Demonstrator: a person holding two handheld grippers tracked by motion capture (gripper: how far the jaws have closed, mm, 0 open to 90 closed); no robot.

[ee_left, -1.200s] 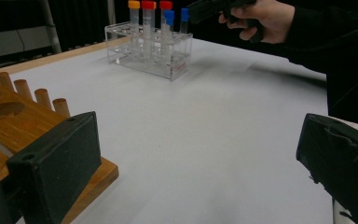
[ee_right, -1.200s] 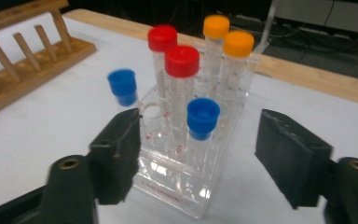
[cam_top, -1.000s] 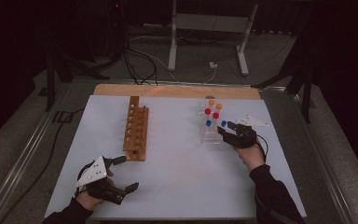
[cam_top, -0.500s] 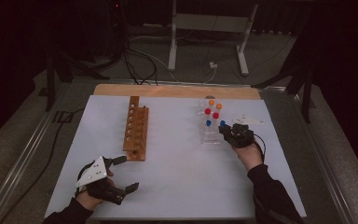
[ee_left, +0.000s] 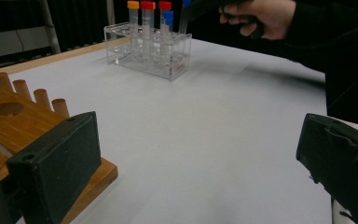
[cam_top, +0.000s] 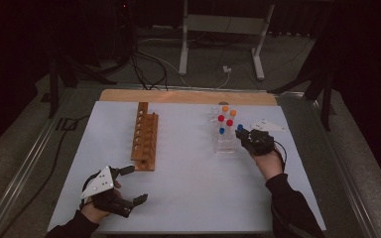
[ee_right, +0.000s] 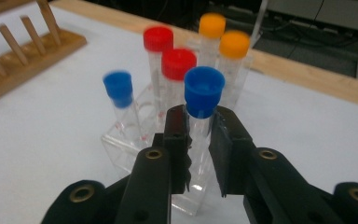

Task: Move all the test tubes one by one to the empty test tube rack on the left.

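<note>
A clear plastic rack (cam_top: 225, 144) on the white table holds several capped tubes: red, orange and blue. My right gripper (ee_right: 198, 140) is shut on a blue-capped tube (ee_right: 204, 93) at the rack's near corner, with the pads pressed on the tube just below its cap. In the high view the right gripper (cam_top: 243, 135) sits at the rack's right side. A second blue-capped tube (ee_right: 118, 88) stands to the left. My left gripper (cam_top: 129, 184) rests open at the front left, close to the wooden peg rack (cam_top: 144, 136), with nothing between its jaws.
The wooden peg rack (ee_left: 9, 116) lies just beside the left jaw. A wooden strip (cam_top: 188, 96) runs along the table's far edge. Bare white tabletop (cam_top: 193, 173) spreads between the two racks and toward the front. Cables and a metal stand are on the floor beyond.
The right gripper's jaws have closed onto the blue-capped tube at the clear rack. The left hand and its gripper have stayed where they were.
</note>
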